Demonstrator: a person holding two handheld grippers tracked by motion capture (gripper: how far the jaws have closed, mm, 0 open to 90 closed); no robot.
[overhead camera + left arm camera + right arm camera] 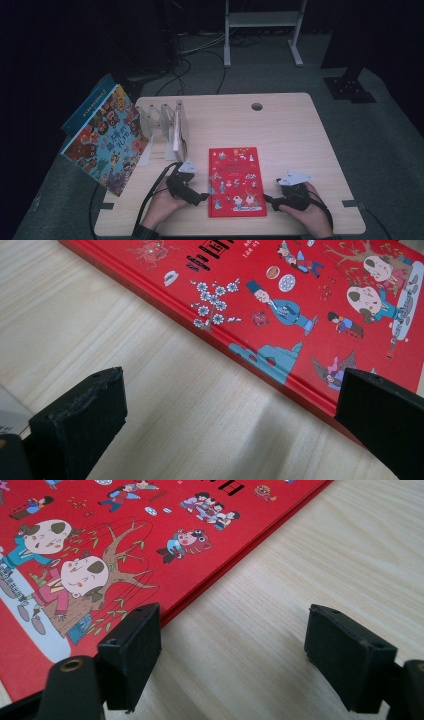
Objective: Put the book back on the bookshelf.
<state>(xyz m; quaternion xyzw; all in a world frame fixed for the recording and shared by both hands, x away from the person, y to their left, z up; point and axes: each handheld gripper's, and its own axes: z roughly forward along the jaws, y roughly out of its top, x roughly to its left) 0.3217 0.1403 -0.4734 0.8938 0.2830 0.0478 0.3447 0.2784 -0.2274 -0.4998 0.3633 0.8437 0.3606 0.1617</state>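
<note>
My surface (295,125) carries the work, and on it the red book (237,181) lies flat and closed, cover up, between my two tools, near the edge closest to me. Beyond my left tool, toward the far left of the surface, stands a clear rack (167,125) with slots; one thin pale book or board seems to sit in it already, though I can't make that out well. Left of the rack a big illustrated book (107,142) leans tilted off the side of the surface.

I judge the job to be getting the red book up and into that rack, and by that reckoning the main part is not done: the book is not lifted, not gripped, not turned on edge.

My left tool (200,196) sits just beside the book's left edge, jaws spread wide with only bare wood and the book's edge between them, pressing on nothing; in the left gripper view (220,415) one jaw overlaps the red cover's corner area, the other is out over the wood. My right tool (270,201) sits just off the book's right edge, jaws partly apart and holding nothing; in the right gripper view (232,650) one jaw is by the cover's edge

What remains, I think: pinch an edge, raise the book, carry it away to the rack, slot it in
</note>
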